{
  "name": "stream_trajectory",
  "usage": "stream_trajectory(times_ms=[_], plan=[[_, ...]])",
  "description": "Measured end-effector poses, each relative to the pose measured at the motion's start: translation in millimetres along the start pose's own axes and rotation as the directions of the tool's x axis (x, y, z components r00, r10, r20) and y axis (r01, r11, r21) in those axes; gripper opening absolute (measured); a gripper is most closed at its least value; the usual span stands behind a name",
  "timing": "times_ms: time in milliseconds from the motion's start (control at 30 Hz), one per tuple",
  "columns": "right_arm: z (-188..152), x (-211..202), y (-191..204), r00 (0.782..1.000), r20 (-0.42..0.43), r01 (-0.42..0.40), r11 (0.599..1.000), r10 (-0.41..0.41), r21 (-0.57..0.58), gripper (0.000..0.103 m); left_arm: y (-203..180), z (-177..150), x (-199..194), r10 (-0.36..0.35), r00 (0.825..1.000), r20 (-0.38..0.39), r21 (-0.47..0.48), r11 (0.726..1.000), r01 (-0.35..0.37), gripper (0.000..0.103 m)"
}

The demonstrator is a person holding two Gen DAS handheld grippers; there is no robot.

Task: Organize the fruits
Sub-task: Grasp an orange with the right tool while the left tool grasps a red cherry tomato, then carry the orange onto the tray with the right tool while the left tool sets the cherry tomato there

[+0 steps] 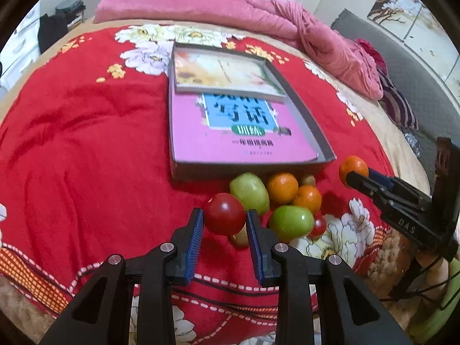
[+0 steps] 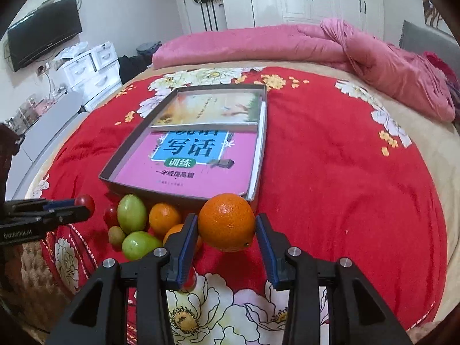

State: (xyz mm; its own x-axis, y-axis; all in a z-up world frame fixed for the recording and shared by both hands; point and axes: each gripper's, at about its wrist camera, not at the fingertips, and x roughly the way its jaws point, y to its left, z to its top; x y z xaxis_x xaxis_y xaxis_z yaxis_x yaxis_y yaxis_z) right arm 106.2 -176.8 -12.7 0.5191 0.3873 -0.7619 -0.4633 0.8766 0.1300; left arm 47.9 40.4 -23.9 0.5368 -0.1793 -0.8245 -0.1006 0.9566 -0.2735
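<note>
my left gripper (image 1: 224,220) fingers clamp a red tomato (image 1: 224,214); my right gripper (image 2: 227,225) fingers clamp an orange (image 2: 226,222), both above the bed (image 1: 86,149).

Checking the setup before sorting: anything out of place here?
Yes: the grey tray, the likely place for fruit, already holds a pink book and another book. The loose fruit pile sits on the blanket beside it.

Oranges: three. One sits between the right gripper's (image 2: 227,230) fingers, orange (image 2: 226,221); two more lie just left of it, (image 2: 164,218) and (image 2: 172,233).

Green fruits: two, (image 2: 131,213) and (image 2: 139,244).

Red tomatoes: three. One is in the left gripper (image 1: 224,222), tomato (image 1: 224,214); another small one lies right of it (image 1: 319,226); a third shows only from the right wrist (image 2: 110,215).

Small brownish fruits: two, (image 1: 308,179) and (image 1: 241,238).

One tray (image 1: 316,132) holds two books: (image 1: 230,141), (image 1: 224,72).
</note>
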Motion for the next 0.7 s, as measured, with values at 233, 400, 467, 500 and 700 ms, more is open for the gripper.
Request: stream_trajectory(times_ms=[233,400,467,500,700], plan=[[8,0,5,1.000,0.030,-0.004,1.000,0.005,-0.030,0.041,4,15,-4,0.016,0.999,0.034,-0.017,1.000,-0.016,0.031],[12,0,8,0.999,0.048,-0.001,0.999,0.003,-0.052,0.041,1,23,-2,0.028,0.998,0.049,-0.013,1.000,-0.027,0.031],[14,0,9,0.998,0.059,-0.004,0.998,0.007,-0.058,0.041,0,25,-1,0.030,0.998,0.051,-0.011,1.000,-0.029,0.031],[15,0,9,0.998,0.063,-0.005,0.998,0.009,-0.060,0.041,-1,26,0,0.031,0.998,0.053,-0.010,0.999,-0.031,0.031],[23,4,13,0.997,0.080,-0.015,0.997,0.021,-0.076,0.041,-3,34,8,0.042,0.997,0.060,-0.003,0.999,-0.042,0.031]])
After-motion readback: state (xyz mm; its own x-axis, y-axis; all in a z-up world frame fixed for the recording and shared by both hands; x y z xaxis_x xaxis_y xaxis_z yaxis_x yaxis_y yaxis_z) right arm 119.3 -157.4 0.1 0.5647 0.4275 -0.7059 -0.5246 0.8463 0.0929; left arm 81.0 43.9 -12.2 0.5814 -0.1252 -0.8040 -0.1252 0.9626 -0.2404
